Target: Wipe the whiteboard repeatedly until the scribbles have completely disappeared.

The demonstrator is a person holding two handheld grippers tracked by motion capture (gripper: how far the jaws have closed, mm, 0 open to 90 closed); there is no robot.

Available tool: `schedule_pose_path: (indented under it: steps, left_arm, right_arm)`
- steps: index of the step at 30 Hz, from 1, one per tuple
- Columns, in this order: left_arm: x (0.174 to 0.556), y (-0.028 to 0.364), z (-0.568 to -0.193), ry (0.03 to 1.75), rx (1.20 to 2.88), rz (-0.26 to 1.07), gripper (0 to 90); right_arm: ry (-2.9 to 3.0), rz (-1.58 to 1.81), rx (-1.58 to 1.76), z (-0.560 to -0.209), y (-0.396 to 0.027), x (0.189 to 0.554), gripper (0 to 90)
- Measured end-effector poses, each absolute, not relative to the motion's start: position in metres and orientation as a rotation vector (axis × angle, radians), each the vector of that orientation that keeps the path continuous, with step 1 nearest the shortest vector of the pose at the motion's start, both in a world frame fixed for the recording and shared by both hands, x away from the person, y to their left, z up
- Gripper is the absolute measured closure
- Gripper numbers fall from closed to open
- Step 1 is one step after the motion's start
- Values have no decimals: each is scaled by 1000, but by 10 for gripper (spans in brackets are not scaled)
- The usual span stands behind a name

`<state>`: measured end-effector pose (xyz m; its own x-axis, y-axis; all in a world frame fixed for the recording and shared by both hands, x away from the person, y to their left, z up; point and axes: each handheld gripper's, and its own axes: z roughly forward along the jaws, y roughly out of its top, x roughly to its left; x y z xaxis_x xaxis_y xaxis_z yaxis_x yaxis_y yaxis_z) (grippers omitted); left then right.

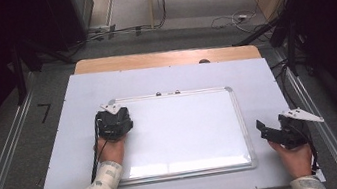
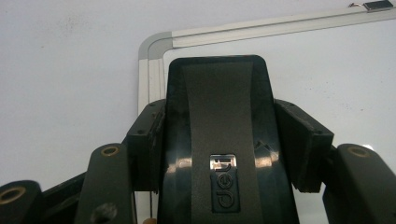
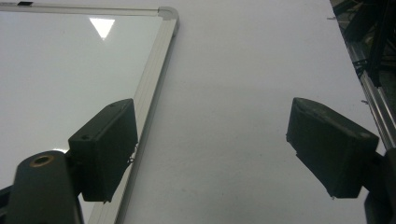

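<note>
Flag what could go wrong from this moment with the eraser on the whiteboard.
1. The left gripper clamps the black eraser right at the whiteboard corner; a wipe outward could catch the metal frame.
2. The right gripper hangs open beside the board, not steadying it, so it may slide.

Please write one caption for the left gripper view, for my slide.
Left gripper shut on a black eraser over the whiteboard's corner.

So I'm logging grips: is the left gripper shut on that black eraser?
Shut: the left gripper has both pads against the black eraser sides, above the whiteboard.
</note>
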<state>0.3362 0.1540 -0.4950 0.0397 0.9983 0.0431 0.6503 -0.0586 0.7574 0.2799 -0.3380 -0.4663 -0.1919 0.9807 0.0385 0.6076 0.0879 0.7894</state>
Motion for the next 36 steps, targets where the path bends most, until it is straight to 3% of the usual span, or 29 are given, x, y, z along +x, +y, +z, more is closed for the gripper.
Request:
schedule_pose_path:
  steps: [36]
  left_arm:
    - [316,138,-496,1615,1800,794,409]
  right_arm:
    - [1875,935,1554,-468,-332,283,152]
